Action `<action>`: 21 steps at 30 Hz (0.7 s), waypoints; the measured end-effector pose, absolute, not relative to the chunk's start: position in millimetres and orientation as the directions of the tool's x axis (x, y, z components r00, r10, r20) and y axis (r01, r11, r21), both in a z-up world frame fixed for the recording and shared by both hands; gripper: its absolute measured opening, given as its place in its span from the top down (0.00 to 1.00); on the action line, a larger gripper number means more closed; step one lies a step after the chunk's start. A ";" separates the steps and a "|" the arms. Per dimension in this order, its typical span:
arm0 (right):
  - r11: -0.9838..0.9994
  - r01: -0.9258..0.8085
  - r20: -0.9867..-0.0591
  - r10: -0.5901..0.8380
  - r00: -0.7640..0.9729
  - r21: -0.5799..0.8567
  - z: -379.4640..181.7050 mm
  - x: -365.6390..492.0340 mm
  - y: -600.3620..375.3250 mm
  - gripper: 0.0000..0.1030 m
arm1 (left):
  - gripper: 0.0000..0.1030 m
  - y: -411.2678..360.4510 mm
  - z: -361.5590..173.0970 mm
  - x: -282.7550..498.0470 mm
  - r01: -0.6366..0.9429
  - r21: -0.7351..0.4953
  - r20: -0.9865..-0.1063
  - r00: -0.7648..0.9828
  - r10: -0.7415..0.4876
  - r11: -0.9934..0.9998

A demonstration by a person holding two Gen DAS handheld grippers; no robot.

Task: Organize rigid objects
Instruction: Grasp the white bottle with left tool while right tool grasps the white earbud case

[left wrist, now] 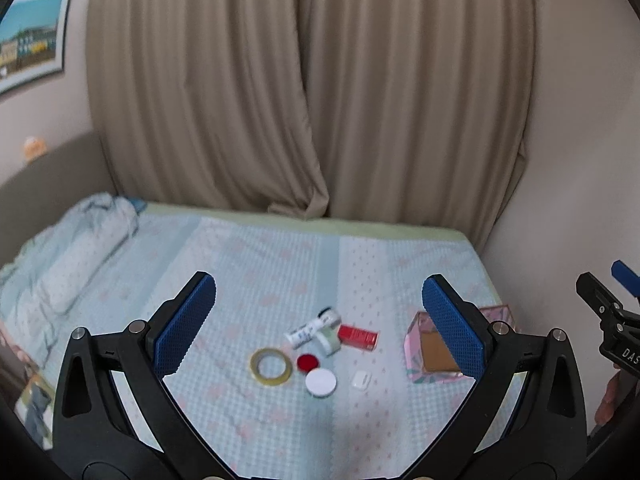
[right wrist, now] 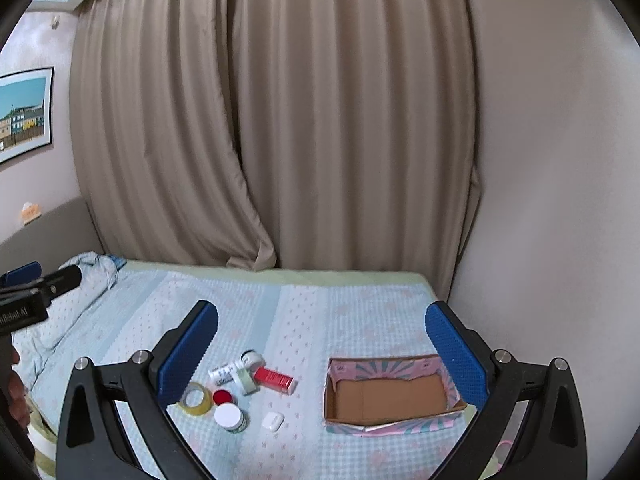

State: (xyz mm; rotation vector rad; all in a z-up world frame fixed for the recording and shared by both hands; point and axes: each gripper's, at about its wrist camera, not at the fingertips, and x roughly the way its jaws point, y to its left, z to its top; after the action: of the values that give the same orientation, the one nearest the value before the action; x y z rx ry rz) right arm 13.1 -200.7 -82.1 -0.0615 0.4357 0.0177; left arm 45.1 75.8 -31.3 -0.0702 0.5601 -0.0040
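Small items lie clustered on the bed: a yellow tape roll [left wrist: 271, 365] [right wrist: 196, 399], a red cap [left wrist: 308, 362] [right wrist: 222, 397], a white-lidded jar [left wrist: 321, 382] [right wrist: 229, 417], a white earbud case [left wrist: 361, 381] [right wrist: 273, 421], a red box [left wrist: 357, 336] [right wrist: 276, 379] and white tubes [left wrist: 310, 331] [right wrist: 236, 372]. To their right stands an empty pink cardboard box [left wrist: 430, 354] [right wrist: 390, 394]. My left gripper [left wrist: 318, 298] hovers open above the cluster. Also open, my right gripper [right wrist: 322, 326] hangs over the cluster and the pink box. Neither holds anything.
The bed [right wrist: 304, 304] has a light blue patterned cover, with a crumpled blanket [left wrist: 76, 248] at its left. Beige curtains [right wrist: 280, 120] hang behind, and a wall [right wrist: 552, 200] borders the right. A person's hand shows at the far edges of both views.
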 end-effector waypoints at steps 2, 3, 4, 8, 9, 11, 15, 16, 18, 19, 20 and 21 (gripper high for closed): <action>0.998 -0.017 -0.454 -0.011 0.891 -0.058 -95.1 22.3 -194.5 0.00 | 0.01 93.8 -46.5 60.2 0.004 -0.071 -0.573 0.818 -0.044 0.997; 0.998 -0.005 -0.471 -0.023 0.882 -0.057 -102.9 26.8 -190.3 0.00 | 0.01 101.5 -53.4 67.4 0.012 -0.068 -0.589 0.807 -0.049 0.998; 0.999 0.006 -0.484 -0.031 0.874 -0.054 -109.0 30.1 -187.4 0.00 | 0.01 112.1 -62.3 77.4 0.024 -0.063 -0.607 0.793 -0.057 0.998; 0.998 0.070 -0.576 -0.054 0.815 0.006 -143.5 51.5 -169.6 0.00 | 0.01 140.0 -91.8 115.5 0.084 -0.052 -0.668 0.737 -0.097 0.995; 0.997 0.081 -0.592 -0.053 0.804 0.020 -150.7 57.4 -166.5 0.00 | 0.01 144.9 -98.9 124.4 0.102 -0.045 -0.681 0.725 -0.105 0.994; 0.992 0.118 -0.640 -0.063 0.766 0.043 -174.3 72.3 -156.2 0.00 | 0.01 155.2 -120.3 148.6 0.155 -0.019 -0.717 0.687 -0.121 0.988; 0.979 0.194 -0.713 -0.098 0.695 0.055 -217.6 96.1 -142.3 0.00 | 0.01 165.0 -165.7 198.2 0.257 -0.006 -0.785 0.597 -0.164 0.966; 0.975 0.214 -0.732 -0.105 0.673 0.057 -228.7 102.7 -138.7 0.00 | 0.01 166.2 -177.3 211.1 0.281 -0.004 -0.800 0.575 -0.171 0.960; 0.968 0.247 -0.767 -0.118 0.631 0.054 -251.3 115.9 -133.8 0.00 | 0.01 165.7 -205.1 238.9 0.331 -0.001 -0.832 0.523 -0.185 0.943; 0.965 0.258 -0.781 -0.124 0.612 0.049 -262.9 122.4 -132.6 0.00 | 0.01 164.5 -217.8 250.7 0.353 0.002 -0.846 0.500 -0.187 0.936; 0.962 0.269 -0.802 -0.126 0.583 0.044 -278.3 131.6 -130.9 0.00 | 0.01 160.6 -235.2 265.7 0.381 0.006 -0.861 0.472 -0.189 0.924; 0.960 0.278 -0.817 -0.128 0.562 0.041 -289.9 139.3 -129.3 0.00 | 0.01 157.4 -248.5 277.7 0.402 0.009 -0.871 0.452 -0.190 0.916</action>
State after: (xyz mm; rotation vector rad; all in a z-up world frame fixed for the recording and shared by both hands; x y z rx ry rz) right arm 139.3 -129.3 -289.9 0.1725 0.9454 -0.2407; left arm 277.7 157.4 -248.5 0.2268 1.0407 -0.3691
